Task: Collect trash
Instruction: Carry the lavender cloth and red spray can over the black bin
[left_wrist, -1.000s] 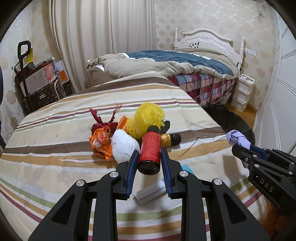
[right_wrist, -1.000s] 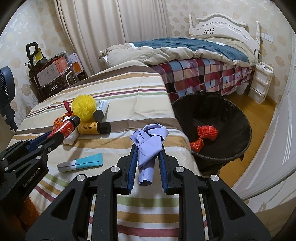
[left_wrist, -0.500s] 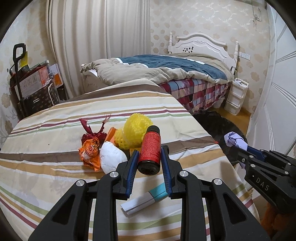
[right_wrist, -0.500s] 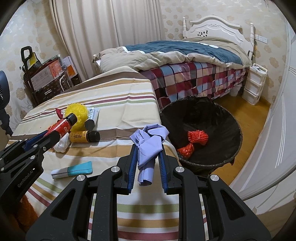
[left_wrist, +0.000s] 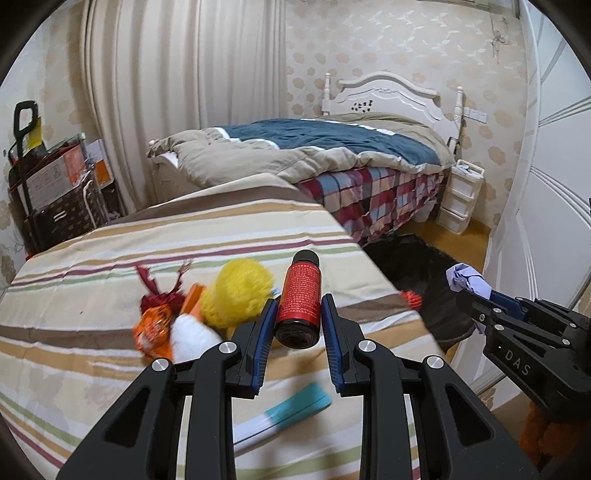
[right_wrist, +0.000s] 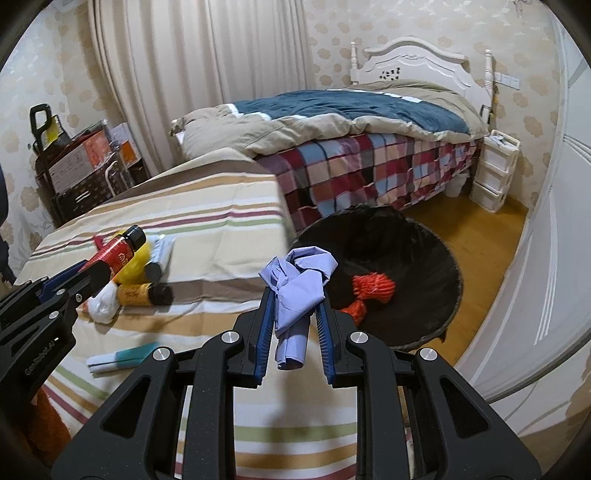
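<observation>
**A:** What have your claws got?

**B:** My left gripper (left_wrist: 297, 319) is clamped on a red bottle (left_wrist: 299, 301), a small cylinder with a black cap and fine print down its label, sitting at the lower centre of the left wrist view, cap pointing away from me. My right gripper (right_wrist: 293, 310) is nearly closed on a crumpled lilac wad (right_wrist: 297, 284), soft and creased, at the centre of the right wrist view; I cannot tell whether it is paper or cloth.

**A:** Any container?

**B:** A round black bin (right_wrist: 421, 295) at centre right of that view, on the wooden floor. Inside lie two pieces of red foam netting (right_wrist: 371, 286), ribbed and bunched.

**A:** And what is left lying out?

**B:** On the striped sheet (right_wrist: 221, 206), middle left: a yellow mesh ball (left_wrist: 238, 291), a white foam net (right_wrist: 101, 302), an amber bottle (right_wrist: 142, 294) on its side with a dark cap, a crinkled orange wrapper (left_wrist: 151, 328), and a flat white-and-teal box (right_wrist: 123, 358) lower down.
</observation>
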